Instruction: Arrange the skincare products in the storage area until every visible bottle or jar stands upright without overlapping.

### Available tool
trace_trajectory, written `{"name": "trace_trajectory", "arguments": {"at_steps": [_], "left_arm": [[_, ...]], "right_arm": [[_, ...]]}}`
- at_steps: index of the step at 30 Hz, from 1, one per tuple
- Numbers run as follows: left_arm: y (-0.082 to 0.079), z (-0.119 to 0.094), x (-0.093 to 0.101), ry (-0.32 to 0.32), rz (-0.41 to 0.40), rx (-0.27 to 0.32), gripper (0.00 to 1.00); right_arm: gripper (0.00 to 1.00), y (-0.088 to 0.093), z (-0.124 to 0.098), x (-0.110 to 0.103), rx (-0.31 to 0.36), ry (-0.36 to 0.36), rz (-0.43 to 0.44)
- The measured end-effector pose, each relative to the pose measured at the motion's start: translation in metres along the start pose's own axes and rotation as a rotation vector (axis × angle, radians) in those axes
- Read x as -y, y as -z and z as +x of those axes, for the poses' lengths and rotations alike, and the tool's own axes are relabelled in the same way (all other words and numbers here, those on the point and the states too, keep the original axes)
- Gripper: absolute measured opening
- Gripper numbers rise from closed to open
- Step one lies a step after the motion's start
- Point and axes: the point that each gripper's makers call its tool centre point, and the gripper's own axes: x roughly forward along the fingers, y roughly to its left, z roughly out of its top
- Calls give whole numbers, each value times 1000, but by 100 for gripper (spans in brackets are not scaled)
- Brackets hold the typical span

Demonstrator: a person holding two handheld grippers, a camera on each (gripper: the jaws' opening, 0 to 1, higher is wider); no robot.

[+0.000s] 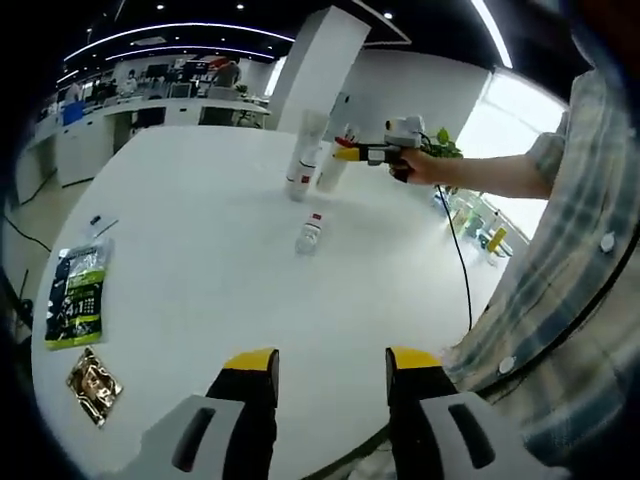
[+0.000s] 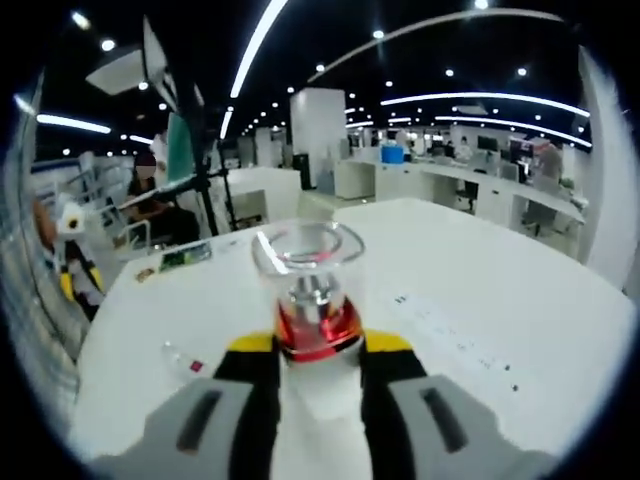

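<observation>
Right gripper [image 2: 318, 358]: yellow-tipped jaws clamped on a white bottle [image 2: 318, 330] with a red collar, silver neck and clear domed cap, centre of the right gripper view.

Left gripper view: that bottle [image 1: 333, 165] stands upper centre on the glossy white table [image 1: 200, 270], beside a tall white tube [image 1: 303, 160]. A small clear bottle [image 1: 309, 233] lies on its side, mid-frame. Foil packets [image 1: 78, 295] at left.

Left gripper [image 1: 330, 375] low in frame, jaws apart, holding nothing. A hand [image 1: 420, 165] reaches in from the right.

Open-plan office, desks [image 2: 470, 185], ceiling light strips [image 2: 480, 100]
</observation>
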Motion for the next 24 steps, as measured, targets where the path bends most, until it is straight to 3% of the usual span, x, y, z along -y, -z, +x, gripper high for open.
{"name": "trace_trajectory", "arguments": {"at_steps": [6, 15, 24], "left_arm": [[5, -3, 0, -21, -33, -2, 44], [7, -3, -4, -45, -57, -9, 44], [4, 3, -1, -43, -60, -12, 43]], "right_arm": [[27, 4, 10, 5, -10, -42, -8], [27, 6, 20, 17, -15, -43, -12], [27, 6, 25, 17, -23, -59, -29]]}}
